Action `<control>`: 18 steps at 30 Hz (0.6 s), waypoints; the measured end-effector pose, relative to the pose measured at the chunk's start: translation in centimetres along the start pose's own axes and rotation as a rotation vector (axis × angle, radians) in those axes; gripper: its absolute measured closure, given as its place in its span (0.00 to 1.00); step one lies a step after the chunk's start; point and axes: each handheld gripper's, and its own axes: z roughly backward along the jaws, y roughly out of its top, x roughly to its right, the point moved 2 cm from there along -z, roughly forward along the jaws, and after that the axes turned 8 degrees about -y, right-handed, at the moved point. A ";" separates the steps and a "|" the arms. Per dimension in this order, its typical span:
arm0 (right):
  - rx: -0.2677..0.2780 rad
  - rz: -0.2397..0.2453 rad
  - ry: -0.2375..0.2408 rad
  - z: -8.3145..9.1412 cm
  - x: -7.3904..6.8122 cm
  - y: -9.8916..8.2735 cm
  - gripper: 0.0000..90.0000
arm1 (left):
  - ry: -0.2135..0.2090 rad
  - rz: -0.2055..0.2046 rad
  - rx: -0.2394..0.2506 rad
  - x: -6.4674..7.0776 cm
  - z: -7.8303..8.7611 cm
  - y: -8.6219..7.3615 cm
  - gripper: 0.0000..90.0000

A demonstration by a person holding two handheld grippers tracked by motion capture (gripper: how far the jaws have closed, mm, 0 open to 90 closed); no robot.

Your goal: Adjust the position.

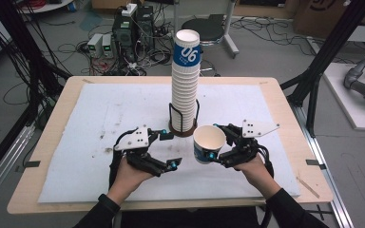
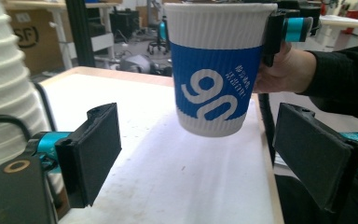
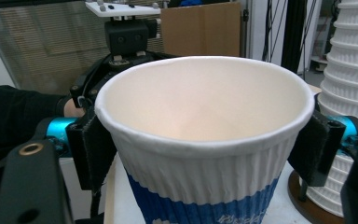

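A: What is the right claw (image 1: pixel 217 142) doing?

B: It is clamped on a paper cup (image 1: pixel 209 143) just under the rim, one black pad on each side of the ribbed white wall. In the right gripper view the cup (image 3: pixel 205 140) sits upright with its mouth open and nothing visible inside.

A: Does the cup touch the table?

B: No. In the left gripper view the cup (image 2: pixel 216 70) hangs clear above the white mat (image 2: pixel 177 172), its blue band facing that camera.

A: And the left claw (image 1: pixel 170 149)?

B: Its jaws stand wide apart with nothing between them. It points toward the cup, close but not touching. Each claw is held by a hand in a black sleeve coming in from the near edge.

A: What lies beyond the two claws?

B: A tall stack of cups (image 1: pixel 186 78) stands in a black wire holder (image 1: pixel 182 124) on a round brown base, near the middle of the table (image 1: pixel 285 114), just behind the held cup and apart from it. The mat covers most of the wooden top and shows some dark specks left of the holder.
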 end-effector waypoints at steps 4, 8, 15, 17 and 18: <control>-0.003 0.000 -0.012 0.3 0.2 -0.1 0.23 | 0.043 -0.025 0.000 0.0 1.1 0.0 0.17; -0.003 0.002 -0.028 0.4 0.4 -0.1 0.23 | 0.075 -0.026 0.013 0.0 2.0 -0.1 0.17; 0.002 0.003 -0.046 0.4 0.7 -0.1 0.23 | 0.103 -0.004 0.027 -0.3 2.7 -0.5 0.17; -0.003 -0.002 -0.045 0.5 0.7 -0.1 0.23 | 0.107 -0.003 0.028 -0.3 2.6 -0.6 0.17; -0.001 -0.001 -0.044 0.5 0.8 -0.1 0.23 | 0.103 0.001 0.026 -0.3 2.6 -0.6 0.17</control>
